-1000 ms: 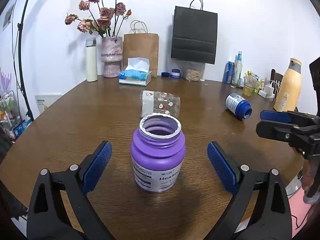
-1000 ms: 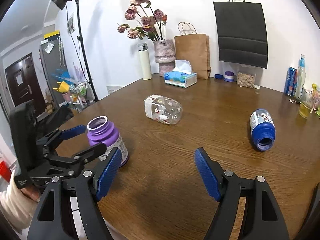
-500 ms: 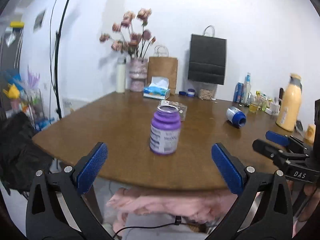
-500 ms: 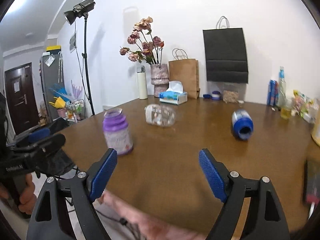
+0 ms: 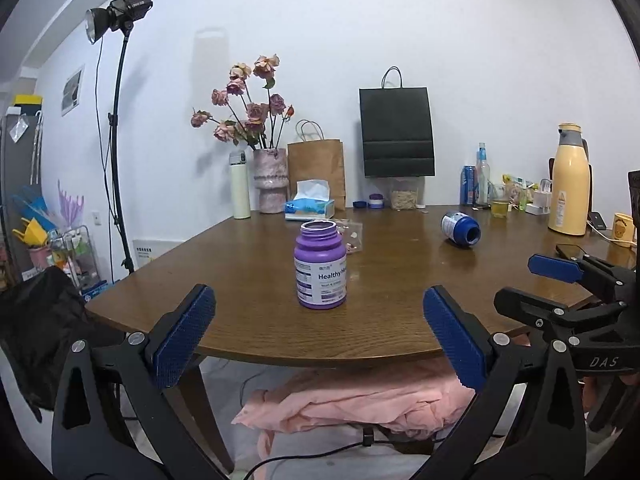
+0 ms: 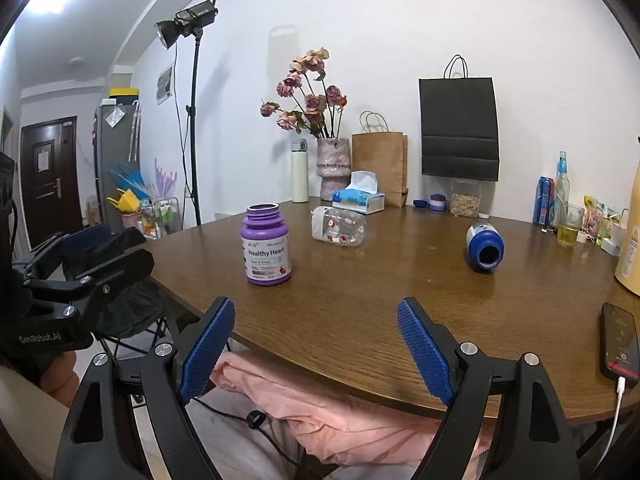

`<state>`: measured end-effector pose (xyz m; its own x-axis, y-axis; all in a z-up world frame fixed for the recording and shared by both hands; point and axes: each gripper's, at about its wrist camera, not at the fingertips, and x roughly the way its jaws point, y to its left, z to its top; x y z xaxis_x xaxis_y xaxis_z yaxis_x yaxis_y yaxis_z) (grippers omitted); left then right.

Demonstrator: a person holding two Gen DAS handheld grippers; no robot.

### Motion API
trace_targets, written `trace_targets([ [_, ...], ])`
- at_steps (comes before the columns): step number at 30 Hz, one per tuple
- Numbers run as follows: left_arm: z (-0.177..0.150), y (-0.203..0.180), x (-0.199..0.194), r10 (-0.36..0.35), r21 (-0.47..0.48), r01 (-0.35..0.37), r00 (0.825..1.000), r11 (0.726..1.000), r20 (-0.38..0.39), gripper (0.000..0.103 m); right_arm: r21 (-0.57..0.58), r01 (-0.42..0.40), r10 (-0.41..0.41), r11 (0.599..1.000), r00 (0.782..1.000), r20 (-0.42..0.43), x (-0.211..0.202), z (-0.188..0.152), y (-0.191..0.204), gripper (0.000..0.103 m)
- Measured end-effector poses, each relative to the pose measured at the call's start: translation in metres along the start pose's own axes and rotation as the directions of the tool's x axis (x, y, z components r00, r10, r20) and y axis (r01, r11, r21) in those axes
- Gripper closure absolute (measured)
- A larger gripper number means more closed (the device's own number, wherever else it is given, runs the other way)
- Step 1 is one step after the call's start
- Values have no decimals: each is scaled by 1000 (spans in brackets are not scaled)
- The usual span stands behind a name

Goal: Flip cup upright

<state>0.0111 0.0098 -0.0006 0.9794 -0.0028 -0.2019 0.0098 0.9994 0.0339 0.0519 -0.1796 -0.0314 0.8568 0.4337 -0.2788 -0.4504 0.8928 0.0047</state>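
Observation:
A purple open-top bottle (image 5: 320, 266) stands upright near the table's front edge; it also shows in the right wrist view (image 6: 265, 245). A clear bottle (image 6: 338, 226) lies on its side behind it, mostly hidden in the left wrist view (image 5: 352, 235). A blue bottle (image 5: 460, 228) lies on its side at the right, mouth toward me (image 6: 484, 246). My left gripper (image 5: 316, 336) is open and empty, held back off the table edge. My right gripper (image 6: 316, 350) is open and empty, also off the edge.
The round wooden table (image 5: 400, 280) carries a flower vase (image 5: 272, 180), white flask (image 5: 240, 184), tissue box (image 5: 310, 206), paper bags (image 5: 396, 132), cans and a yellow jug (image 5: 568, 180) along the back. A phone (image 6: 618, 344) lies at the right edge. Pink cloth (image 5: 360, 400) is below.
Both grippers have pulled back and down from the table, past its front edge. The purple bottle stays standing upright and now sits farther from the left gripper.

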Motion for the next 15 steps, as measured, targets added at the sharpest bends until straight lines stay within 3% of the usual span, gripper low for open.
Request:
trace_targets([
  [15, 1, 2, 0, 7, -15, -7, 1000, 1000, 5, 0, -7, 7, -7, 1000, 1000, 14, -2, 2, -1, 15],
])
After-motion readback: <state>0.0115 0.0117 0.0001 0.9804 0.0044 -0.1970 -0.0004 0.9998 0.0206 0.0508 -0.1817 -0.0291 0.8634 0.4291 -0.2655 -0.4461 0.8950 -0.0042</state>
